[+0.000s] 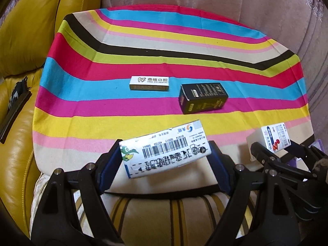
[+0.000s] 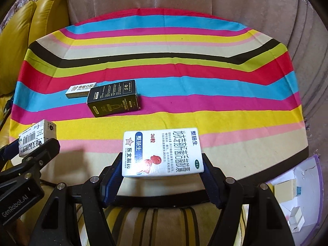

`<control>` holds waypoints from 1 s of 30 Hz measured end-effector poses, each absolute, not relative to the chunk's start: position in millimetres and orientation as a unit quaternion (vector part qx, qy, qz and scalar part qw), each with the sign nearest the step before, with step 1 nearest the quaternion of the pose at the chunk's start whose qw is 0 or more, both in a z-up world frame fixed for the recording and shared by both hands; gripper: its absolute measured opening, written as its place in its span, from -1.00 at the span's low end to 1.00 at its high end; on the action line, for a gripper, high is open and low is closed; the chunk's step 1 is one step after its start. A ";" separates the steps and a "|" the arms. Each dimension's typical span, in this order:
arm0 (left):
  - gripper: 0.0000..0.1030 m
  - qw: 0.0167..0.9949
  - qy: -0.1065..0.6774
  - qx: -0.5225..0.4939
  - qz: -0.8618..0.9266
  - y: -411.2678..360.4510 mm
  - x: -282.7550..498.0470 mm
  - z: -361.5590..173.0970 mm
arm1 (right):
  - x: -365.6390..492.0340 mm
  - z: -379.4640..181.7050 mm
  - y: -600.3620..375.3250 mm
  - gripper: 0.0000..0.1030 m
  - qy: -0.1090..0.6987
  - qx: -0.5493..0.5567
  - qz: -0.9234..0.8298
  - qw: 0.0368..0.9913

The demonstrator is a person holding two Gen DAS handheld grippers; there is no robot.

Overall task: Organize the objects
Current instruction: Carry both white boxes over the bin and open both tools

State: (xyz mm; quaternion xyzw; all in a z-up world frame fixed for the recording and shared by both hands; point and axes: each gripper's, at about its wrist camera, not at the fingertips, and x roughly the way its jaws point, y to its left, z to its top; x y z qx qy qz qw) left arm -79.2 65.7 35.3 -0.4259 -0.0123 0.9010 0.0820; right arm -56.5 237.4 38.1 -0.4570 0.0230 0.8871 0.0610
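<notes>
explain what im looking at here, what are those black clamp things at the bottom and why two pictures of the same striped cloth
The black things are hand-held claws; a person carries one in each hand, and each has a small wide-angle camera looking forward along its two fingers. So both pictures show the same moment, one from each claw.

From the left claw you see it shut on a white box with a barcode. From the right claw you see it shut on a white medicine box with a red figure. Each claw also shows at the edge of the other's picture.

On the striped cloth lie a small white box and a black box, close together but apart. A yellow leather seat is on the left.
</notes>
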 end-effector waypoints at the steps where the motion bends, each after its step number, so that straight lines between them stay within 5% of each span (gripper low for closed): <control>1: 0.60 0.084 -0.010 -0.425 0.901 68.3 -77.1 36.0 | -53.5 39.5 238.4 0.36 0.024 -0.455 0.888 0.062; 30: 0.60 0.233 0.057 -0.416 0.877 193.8 -17.5 54.8 | 60.8 56.7 367.8 0.36 0.113 -0.437 0.877 0.164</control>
